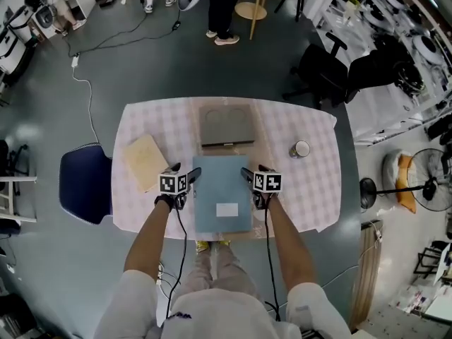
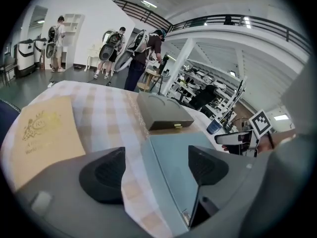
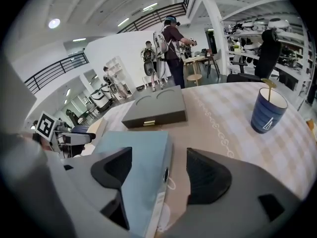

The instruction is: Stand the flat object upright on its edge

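The flat object is a pale blue-grey box (image 1: 222,193) with a white label, and it lies flat on the checked table (image 1: 311,189) near the front edge. My left gripper (image 1: 192,177) is at its left long edge and my right gripper (image 1: 247,176) at its right long edge. In the left gripper view the box's left edge (image 2: 183,162) runs between the wide-apart jaws of my left gripper (image 2: 156,170), untouched by the pads. The right gripper view shows its right edge (image 3: 138,155) between the spread jaws of my right gripper (image 3: 161,172), also not pressed.
A dark grey case (image 1: 226,126) lies just behind the blue box. A tan book (image 1: 146,161) is at the left and a blue cup (image 1: 301,149) at the right. A blue chair (image 1: 85,182) stands left of the table. People stand far behind.
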`<state>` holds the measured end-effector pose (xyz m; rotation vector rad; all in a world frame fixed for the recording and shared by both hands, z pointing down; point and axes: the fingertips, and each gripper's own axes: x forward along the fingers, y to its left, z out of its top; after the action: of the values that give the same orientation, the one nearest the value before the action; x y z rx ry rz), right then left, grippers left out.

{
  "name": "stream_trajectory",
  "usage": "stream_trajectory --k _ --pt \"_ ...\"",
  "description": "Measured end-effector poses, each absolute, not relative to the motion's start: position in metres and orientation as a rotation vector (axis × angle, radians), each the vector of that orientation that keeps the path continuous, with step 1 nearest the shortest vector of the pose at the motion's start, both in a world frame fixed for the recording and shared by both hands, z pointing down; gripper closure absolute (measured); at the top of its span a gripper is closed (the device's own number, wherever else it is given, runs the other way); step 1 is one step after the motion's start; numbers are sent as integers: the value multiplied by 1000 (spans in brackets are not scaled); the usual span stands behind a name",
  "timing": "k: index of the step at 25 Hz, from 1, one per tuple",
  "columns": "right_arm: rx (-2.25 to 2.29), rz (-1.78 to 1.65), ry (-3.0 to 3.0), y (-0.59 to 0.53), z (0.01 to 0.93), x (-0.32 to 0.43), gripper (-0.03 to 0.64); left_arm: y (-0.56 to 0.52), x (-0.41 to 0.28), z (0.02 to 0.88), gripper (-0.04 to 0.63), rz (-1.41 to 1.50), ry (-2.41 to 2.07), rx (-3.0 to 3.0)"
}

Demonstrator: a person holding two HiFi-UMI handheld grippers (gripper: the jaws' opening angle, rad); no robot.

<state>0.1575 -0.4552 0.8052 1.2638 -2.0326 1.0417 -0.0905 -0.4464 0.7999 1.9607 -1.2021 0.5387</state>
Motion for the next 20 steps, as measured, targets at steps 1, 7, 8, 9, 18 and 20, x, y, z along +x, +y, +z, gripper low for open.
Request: stream_trajectory --k 1,7,8,9,18,20 --pt "1251 1035 -2038 -456 808 157 268 -447 -88 804 199 531 -1195 1960" --pt "1246 1061 -2037 -458 819 155 272 -446 -75 815 204 561 -1138 1994" --pt "1244 1065 -2033 -457 820 154 273 -447 -74 815 204 556 -1138 1991" --pt "1241 1068 -2028 -456 821 154 276 -446 -73 816 204 552 -1136 1986" --pt "1180 1038 -2019 -445 829 144 422 -439 -64 824 497 669 -1166 1994" --pt "1189 1034 -2011 -445 829 143 423 -439 -66 825 497 652 -1178 1967"
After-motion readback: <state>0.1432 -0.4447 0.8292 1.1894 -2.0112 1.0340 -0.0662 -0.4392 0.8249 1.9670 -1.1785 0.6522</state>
